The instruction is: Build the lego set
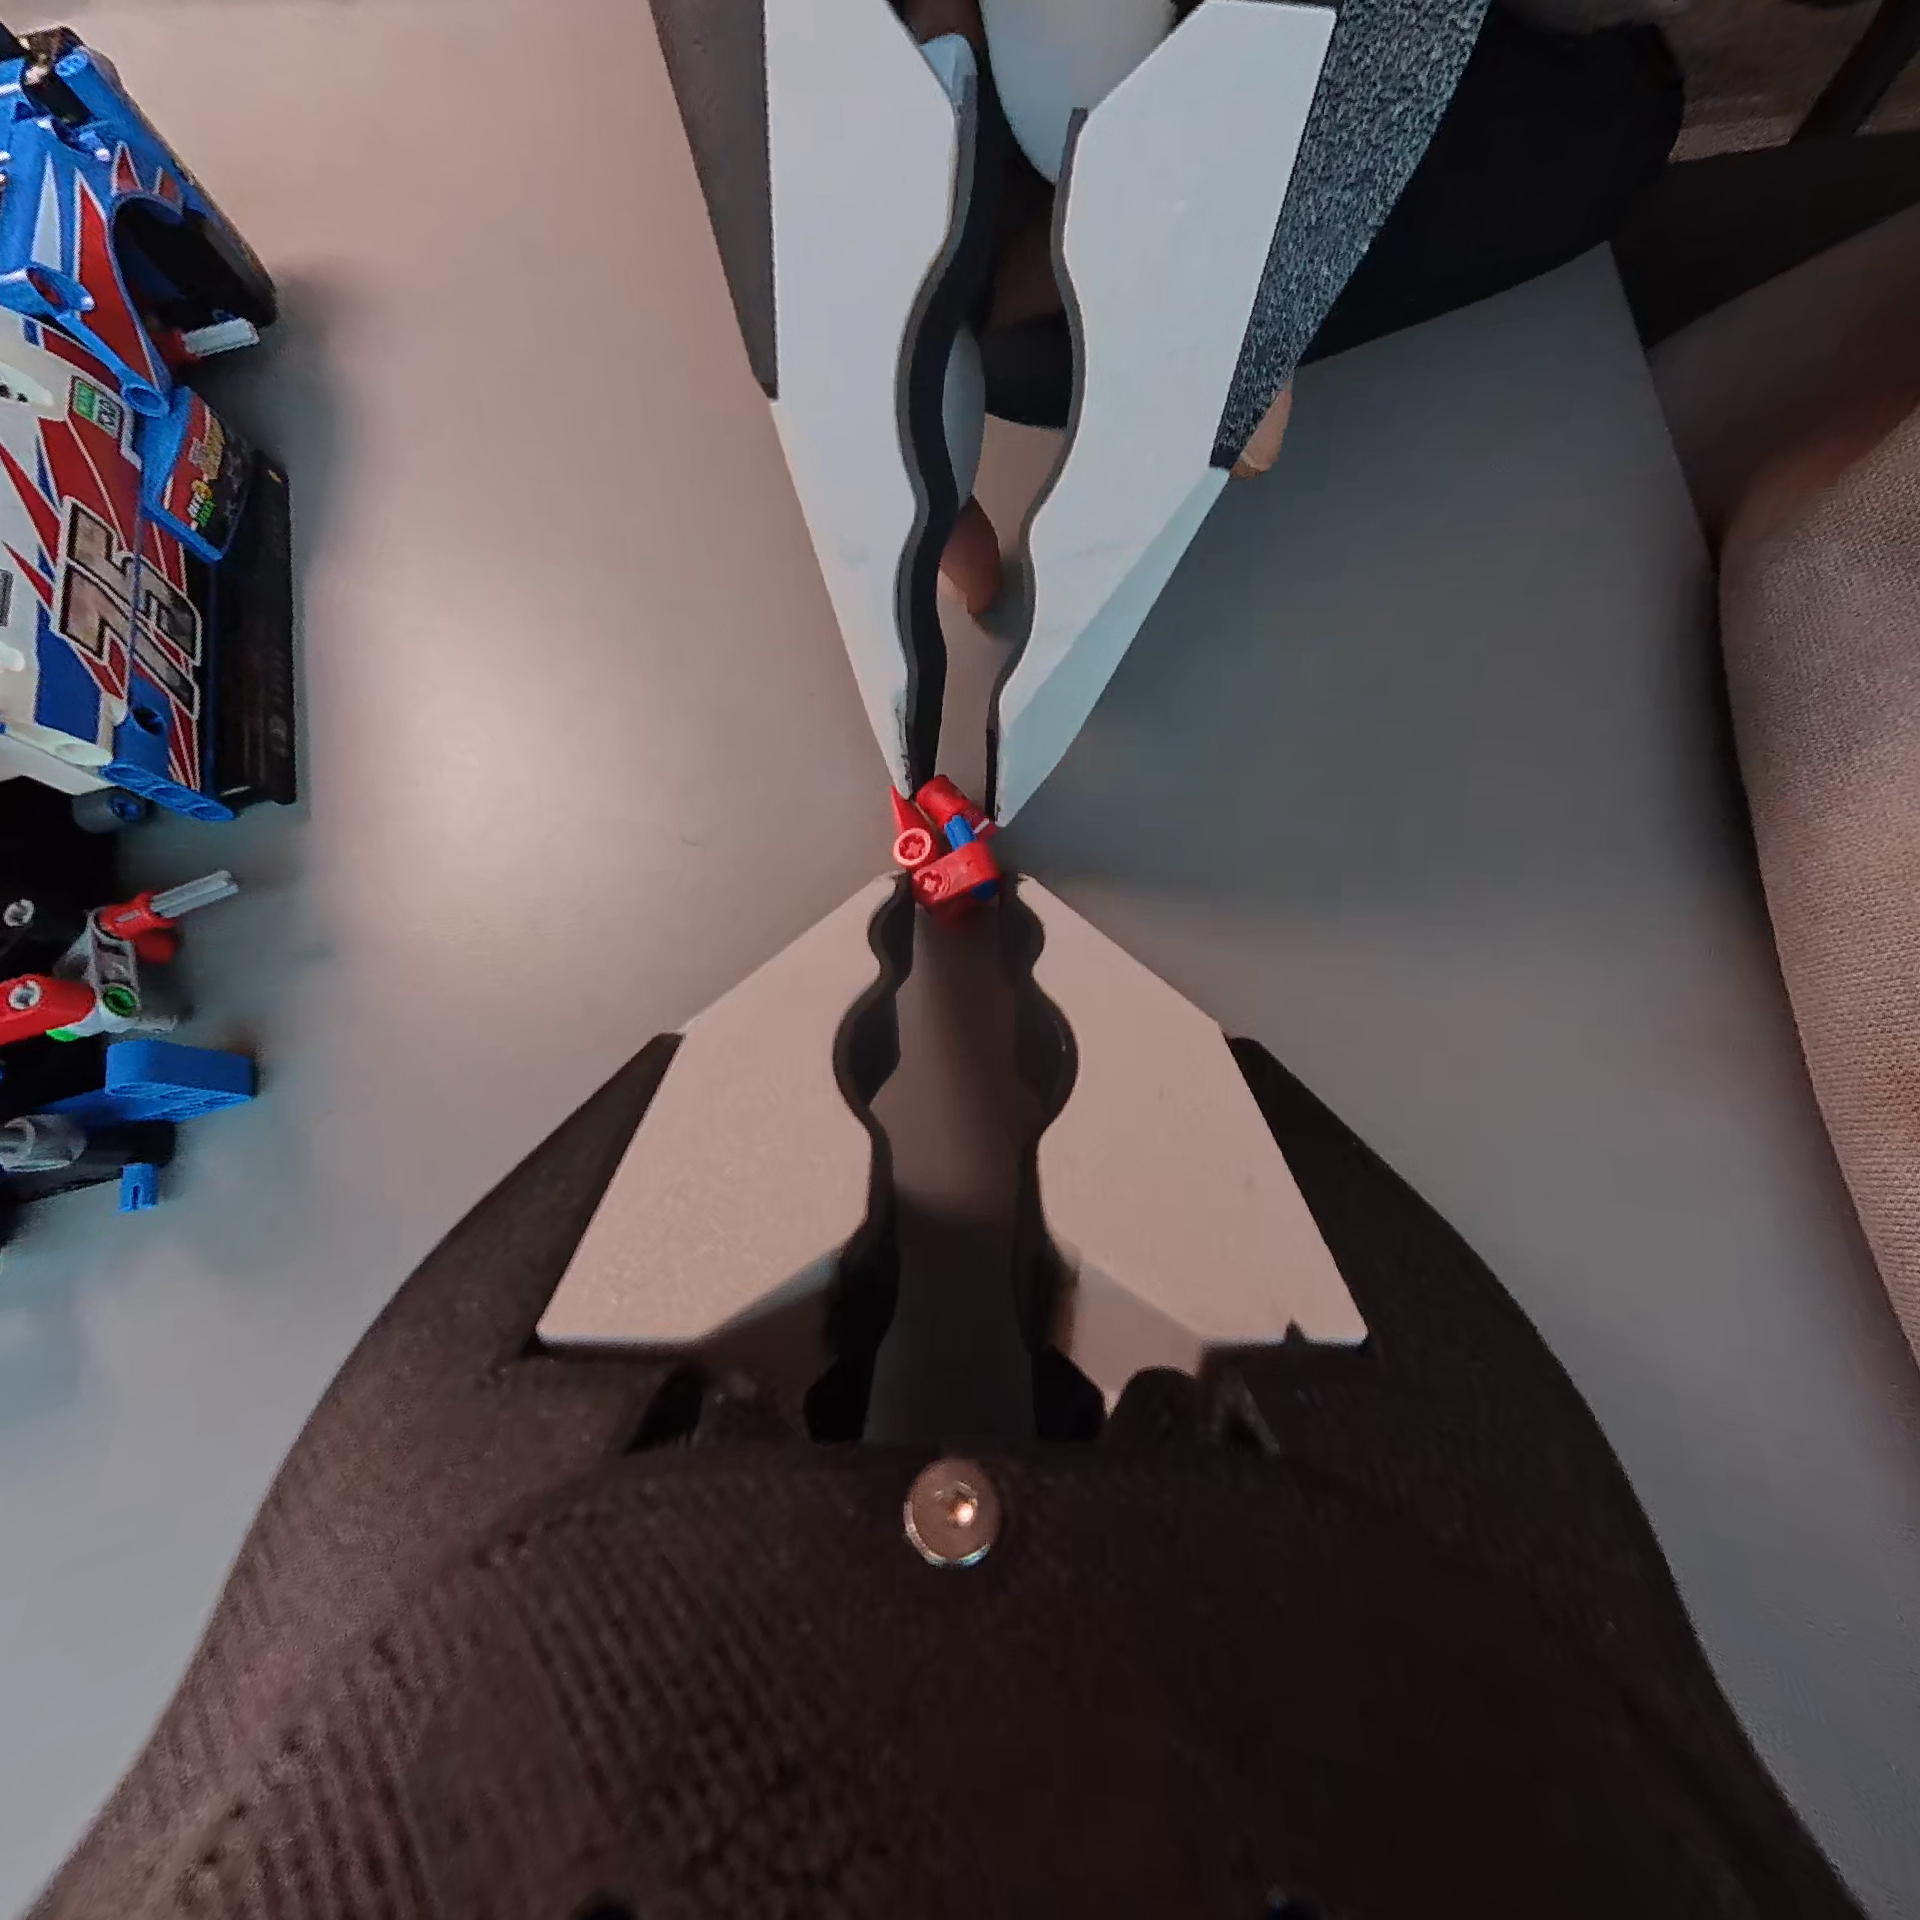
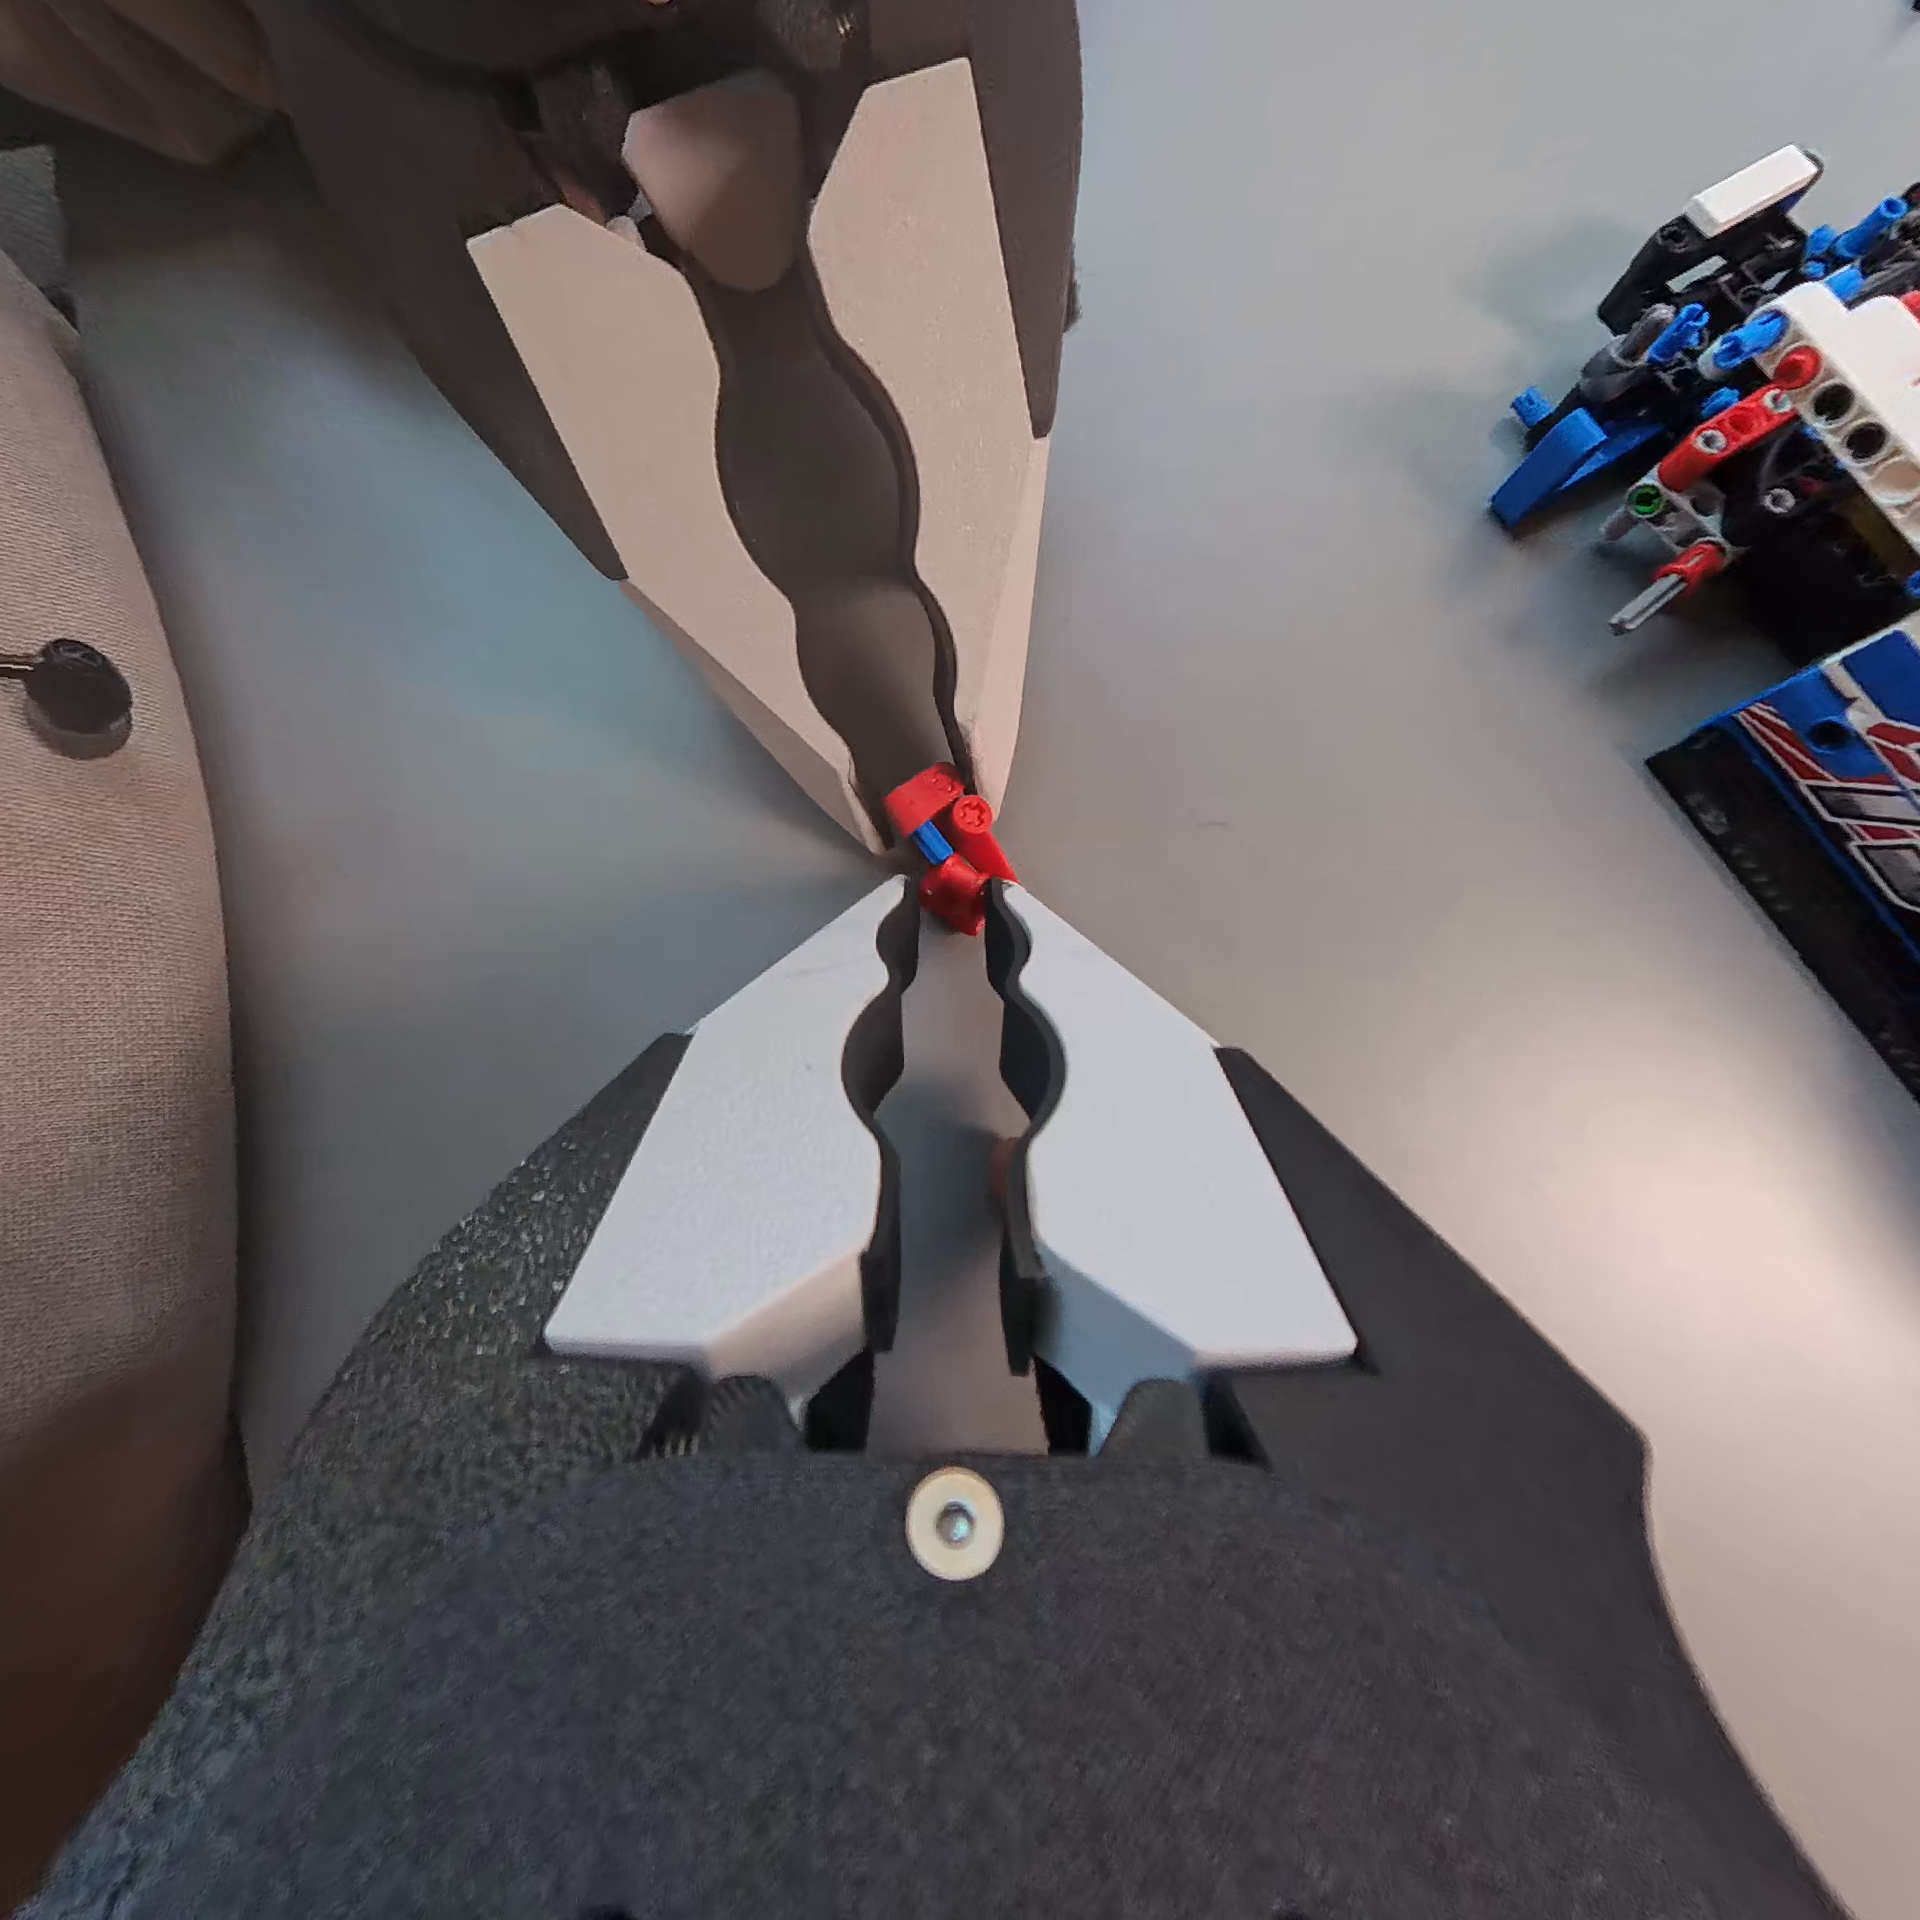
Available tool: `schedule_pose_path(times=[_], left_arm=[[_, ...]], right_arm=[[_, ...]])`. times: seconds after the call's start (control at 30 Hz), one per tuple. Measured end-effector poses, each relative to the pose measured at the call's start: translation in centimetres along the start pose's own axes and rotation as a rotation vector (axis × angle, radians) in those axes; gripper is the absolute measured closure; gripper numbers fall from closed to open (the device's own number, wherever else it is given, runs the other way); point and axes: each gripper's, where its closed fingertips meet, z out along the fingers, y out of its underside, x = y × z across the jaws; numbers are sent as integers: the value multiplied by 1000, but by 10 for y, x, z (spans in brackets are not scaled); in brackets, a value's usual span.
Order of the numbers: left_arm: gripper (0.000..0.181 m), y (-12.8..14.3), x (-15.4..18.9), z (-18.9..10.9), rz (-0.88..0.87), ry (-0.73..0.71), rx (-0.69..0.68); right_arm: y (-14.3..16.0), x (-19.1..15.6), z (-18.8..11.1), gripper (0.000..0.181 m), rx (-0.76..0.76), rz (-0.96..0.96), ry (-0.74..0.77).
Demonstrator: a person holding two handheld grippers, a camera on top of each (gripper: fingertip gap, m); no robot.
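Note:
A small cluster of red Lego connectors (image 1: 940, 847) joined by a blue pin (image 1: 961, 828) hangs above the grey table, between two gripper tips that meet head-on. My left gripper (image 1: 956, 891) is shut on the cluster's lower red connector (image 1: 943, 888). My right gripper (image 1: 951, 795) comes in from the top of the left wrist view and is shut on the upper red connector (image 1: 943, 802). In the right wrist view my right gripper (image 2: 956, 899) pinches the near red connector (image 2: 961, 896), and the left gripper (image 2: 925, 821) pinches the far one (image 2: 920, 805), with the blue pin (image 2: 932, 842) between them.
The partly built blue, white and red Lego car (image 1: 94, 520) lies at the table's left edge, with a loose subassembly (image 1: 104, 997) beside it. Both also show in the right wrist view, car (image 2: 1829, 416) and panel (image 2: 1829, 769). A beige cushion (image 1: 1829, 779) borders the table (image 1: 520, 727). The loose subassembly (image 1: 104, 997) is about 15 cm from both grippers' fingertips. It turns up in the right wrist view (image 2: 1660, 496) as well.

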Motion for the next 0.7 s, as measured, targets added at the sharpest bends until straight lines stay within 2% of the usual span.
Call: schedule_pose_path(times=[0.17, 0.33, 0.7], left_arm=[[166, -1, -1, 1, -30, -37, -7], [166, -1, -3, 2, -109, -67, -28], [166, -2, -1, 3, -80, -65, -21]], right_arm=[[0, 0, 0, 168, -8, 81, 3], [-1, -3, -2, 156, 27, 165, 35], [2, -7, -6, 156, 27, 193, 55]])
